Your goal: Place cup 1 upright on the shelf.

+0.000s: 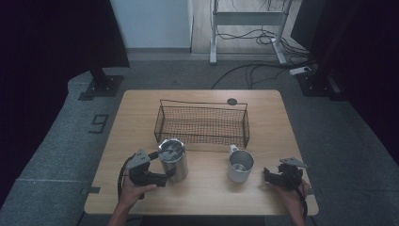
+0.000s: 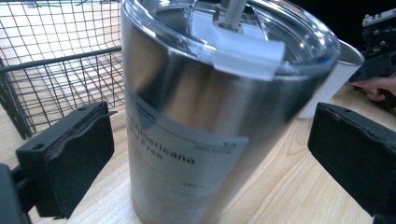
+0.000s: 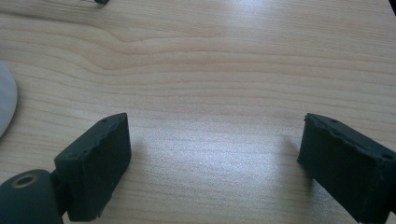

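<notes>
A steel tumbler (image 1: pixel 173 162) with a clear lid stands upright on the wooden table (image 1: pixel 202 197), just in front of the wire basket. My left gripper (image 1: pixel 160 166) reaches it from the left. In the left gripper view the tumbler (image 2: pixel 201 116) stands between the two black pads (image 2: pixel 70 158), and a gap shows on each side, so the left gripper (image 2: pixel 210 149) is open around it. Right of the tumbler stands a metal mug (image 1: pixel 240 165). Further right, my right gripper (image 1: pixel 268 175) rests low over bare wood. In its own view the right gripper (image 3: pixel 215 149) is open with nothing between its jaws.
A black wire basket (image 1: pixel 202 123) sits across the middle of the table, behind both cups. A small dark disc (image 1: pixel 231 101) lies near the far edge. Bare wood stretches along the front edge and between mug and right gripper. The mug's pale side (image 3: pixel 4 102) shows at the left.
</notes>
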The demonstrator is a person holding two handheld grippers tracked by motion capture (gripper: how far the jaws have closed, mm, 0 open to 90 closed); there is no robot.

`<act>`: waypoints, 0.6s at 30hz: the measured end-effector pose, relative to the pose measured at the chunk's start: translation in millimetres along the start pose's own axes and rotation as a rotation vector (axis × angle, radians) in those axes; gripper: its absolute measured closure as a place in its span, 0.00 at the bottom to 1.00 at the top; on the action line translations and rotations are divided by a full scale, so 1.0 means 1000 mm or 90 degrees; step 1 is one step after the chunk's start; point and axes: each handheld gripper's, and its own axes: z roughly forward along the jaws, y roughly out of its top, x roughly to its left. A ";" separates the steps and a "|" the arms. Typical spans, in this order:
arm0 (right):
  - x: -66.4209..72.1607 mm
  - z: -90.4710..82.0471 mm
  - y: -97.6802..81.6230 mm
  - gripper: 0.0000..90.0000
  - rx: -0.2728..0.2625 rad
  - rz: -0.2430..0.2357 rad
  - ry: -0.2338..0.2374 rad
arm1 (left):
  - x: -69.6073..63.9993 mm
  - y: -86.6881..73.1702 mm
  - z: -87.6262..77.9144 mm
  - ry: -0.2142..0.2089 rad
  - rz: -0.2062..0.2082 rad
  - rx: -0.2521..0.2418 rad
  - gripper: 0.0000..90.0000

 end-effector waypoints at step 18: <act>0.000 0.000 0.000 0.10 -0.001 0.000 0.000 | -0.002 0.006 0.024 0.013 0.003 -0.005 0.00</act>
